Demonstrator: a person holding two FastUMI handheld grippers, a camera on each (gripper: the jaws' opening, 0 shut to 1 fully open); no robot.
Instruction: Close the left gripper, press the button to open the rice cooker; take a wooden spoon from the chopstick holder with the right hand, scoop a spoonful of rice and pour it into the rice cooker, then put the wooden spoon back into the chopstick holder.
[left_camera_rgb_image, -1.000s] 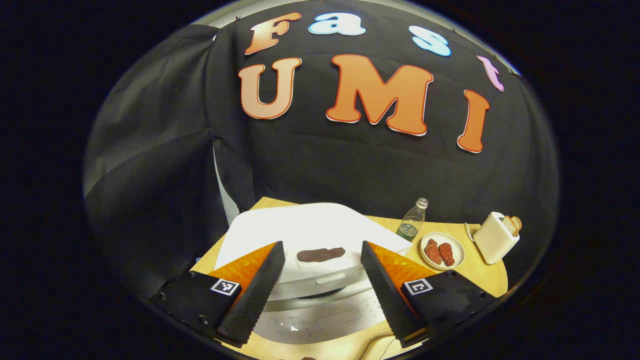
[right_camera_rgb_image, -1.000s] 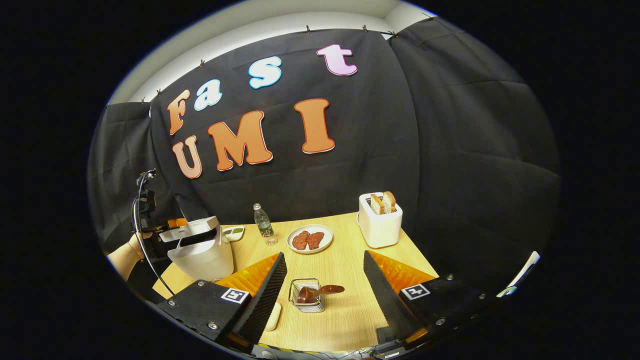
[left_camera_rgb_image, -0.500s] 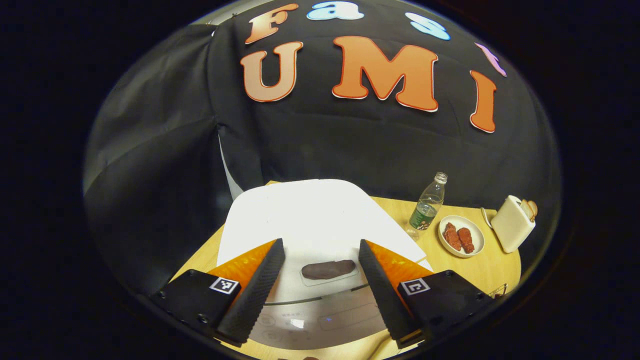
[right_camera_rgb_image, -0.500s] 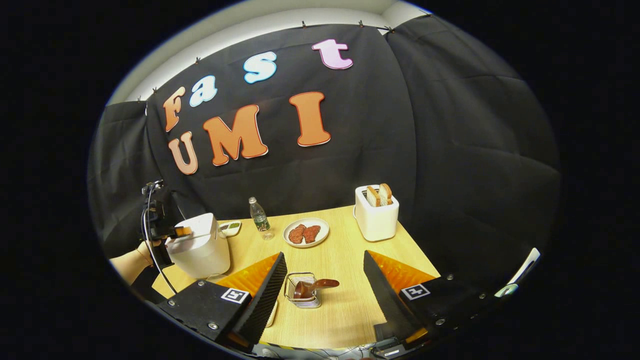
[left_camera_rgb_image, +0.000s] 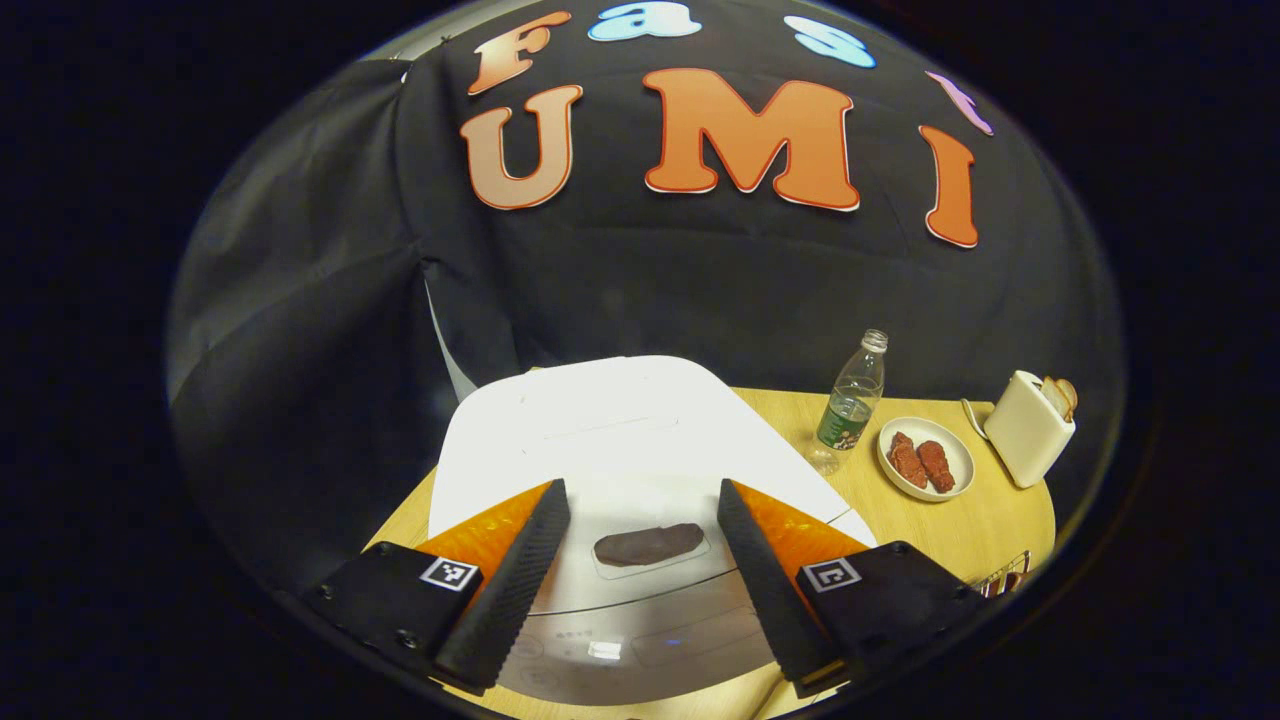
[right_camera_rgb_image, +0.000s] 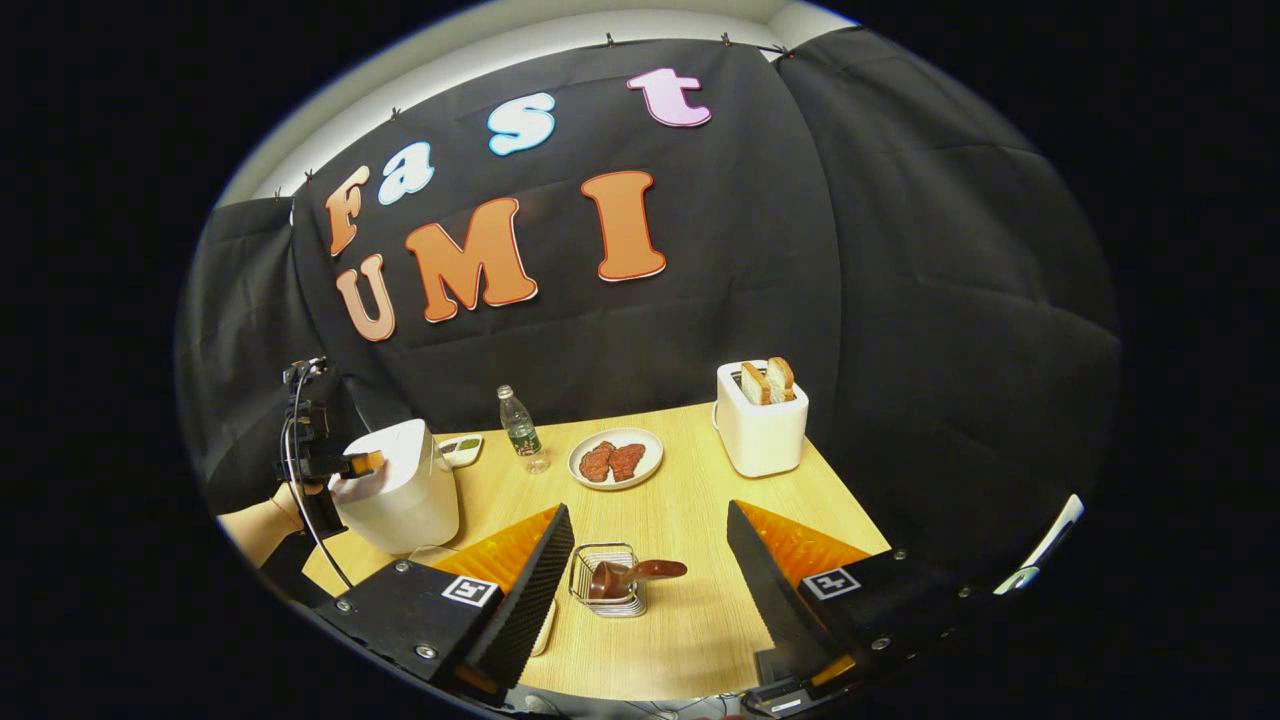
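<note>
Right gripper view, jaws spread, chopstick holder (right_camera_rgb_image: 608, 580) between, bottle (right_camera_rgb_image: 521, 428), plate (right_camera_rgb_image: 615, 459), toaster (right_camera_rgb_image: 762, 420) beyond.

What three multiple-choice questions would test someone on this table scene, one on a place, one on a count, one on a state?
1. Where is the wooden spoon?
A. In the wire holder
B. On the plate
C. In the toaster

2. How many bread slices stand in the toaster?
A. One
B. Two
C. Four

3. How is the rice cooker lid?
A. Open
B. Closed
C. Taken off

Answers:
1. A, its bowl sits in the holder, between the right gripper's fingers in the right gripper view.
2. B, two slices poke out of the top.
3. B, the lid lies flat in both views, with the left gripper open over the brown button.
</note>
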